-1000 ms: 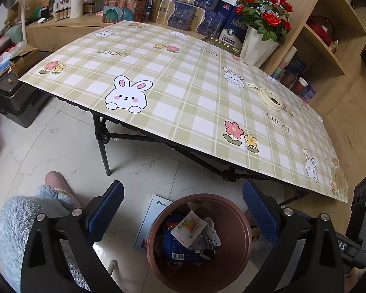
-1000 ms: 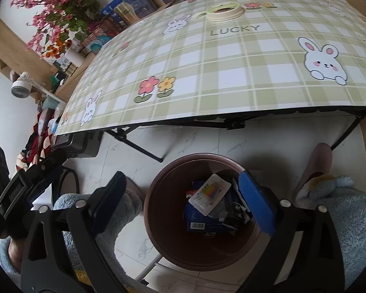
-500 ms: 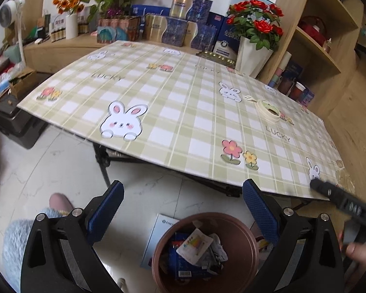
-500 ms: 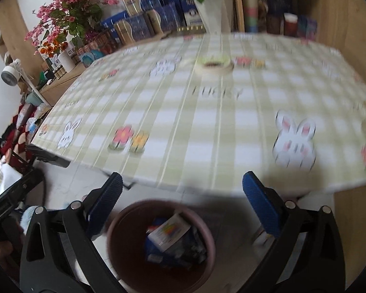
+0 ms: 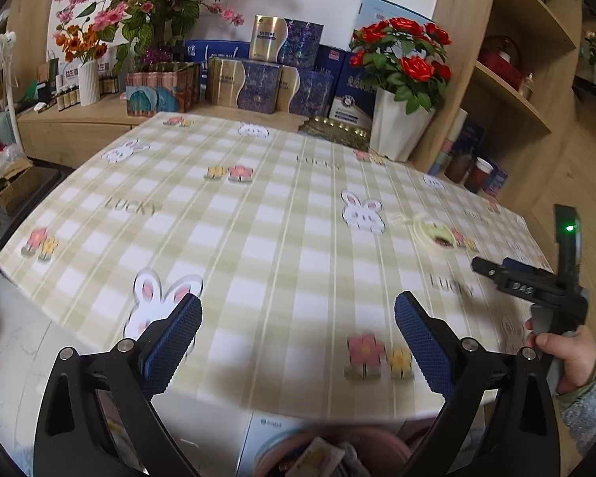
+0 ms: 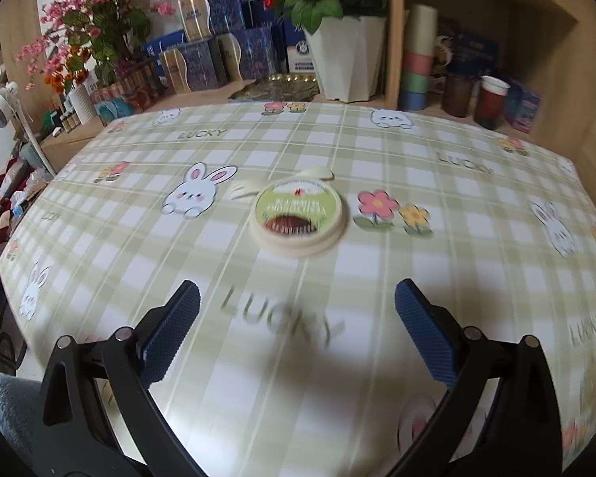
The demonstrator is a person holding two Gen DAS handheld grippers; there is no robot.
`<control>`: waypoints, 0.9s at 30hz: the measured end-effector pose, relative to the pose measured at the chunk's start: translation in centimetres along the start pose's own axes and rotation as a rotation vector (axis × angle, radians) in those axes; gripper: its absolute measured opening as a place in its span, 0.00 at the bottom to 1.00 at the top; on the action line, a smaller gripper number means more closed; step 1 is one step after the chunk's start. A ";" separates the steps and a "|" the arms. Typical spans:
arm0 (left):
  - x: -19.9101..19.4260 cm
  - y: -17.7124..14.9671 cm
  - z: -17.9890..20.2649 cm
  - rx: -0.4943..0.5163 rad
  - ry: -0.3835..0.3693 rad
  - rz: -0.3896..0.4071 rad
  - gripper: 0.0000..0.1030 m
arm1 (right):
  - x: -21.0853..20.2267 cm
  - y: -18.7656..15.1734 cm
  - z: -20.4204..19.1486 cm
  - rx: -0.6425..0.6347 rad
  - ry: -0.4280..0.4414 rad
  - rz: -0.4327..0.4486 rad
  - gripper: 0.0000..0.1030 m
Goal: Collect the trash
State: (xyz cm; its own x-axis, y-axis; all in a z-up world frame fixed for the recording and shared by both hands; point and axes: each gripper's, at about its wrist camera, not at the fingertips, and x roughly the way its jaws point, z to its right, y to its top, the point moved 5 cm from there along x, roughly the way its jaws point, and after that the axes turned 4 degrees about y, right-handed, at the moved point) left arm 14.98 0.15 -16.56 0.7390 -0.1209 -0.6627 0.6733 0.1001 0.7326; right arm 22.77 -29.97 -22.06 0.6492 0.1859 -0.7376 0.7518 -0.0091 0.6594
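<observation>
- Hovering over the checked table (image 6: 377, 278), we have both tools spread wide with nothing between the pads.
- Our right gripper (image 6: 297, 328) points at a round cream lid (image 6: 298, 214) with a green label, lying flat at 12 o'clock from the fingertips, near but not touching.
- A pale torn strip (image 6: 254, 185) lies at the lid's 11 o'clock edge, just beside it; whether they are joined we cannot tell.
- Our left gripper (image 5: 298, 338) hangs over the near table edge, with the other tool and the hand (image 5: 564, 357) holding it at its 3 o'clock.
- At 6 o'clock in the left view, the brown bin (image 5: 337, 453) peeks out below the table, with wrappers already inside.
- So we judge the job mostly done: apart from the lid and strip, the cloth looks bare of trash.
- What is left, by our reckoning: pinch the lid, which may be awkward lying so flat, and drop it in the bin.
</observation>
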 end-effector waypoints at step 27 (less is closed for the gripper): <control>12.4 6.5 9.7 0.278 -0.273 -0.126 0.89 | 5.3 3.8 2.9 0.097 0.040 -0.021 0.81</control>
State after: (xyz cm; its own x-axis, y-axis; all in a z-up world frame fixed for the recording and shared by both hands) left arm 28.33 -10.29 -18.49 0.5929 -0.3766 -0.7117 0.6989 -0.1983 0.6872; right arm 29.39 -31.83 -23.92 0.6294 0.2260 -0.7435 0.7741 -0.0994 0.6252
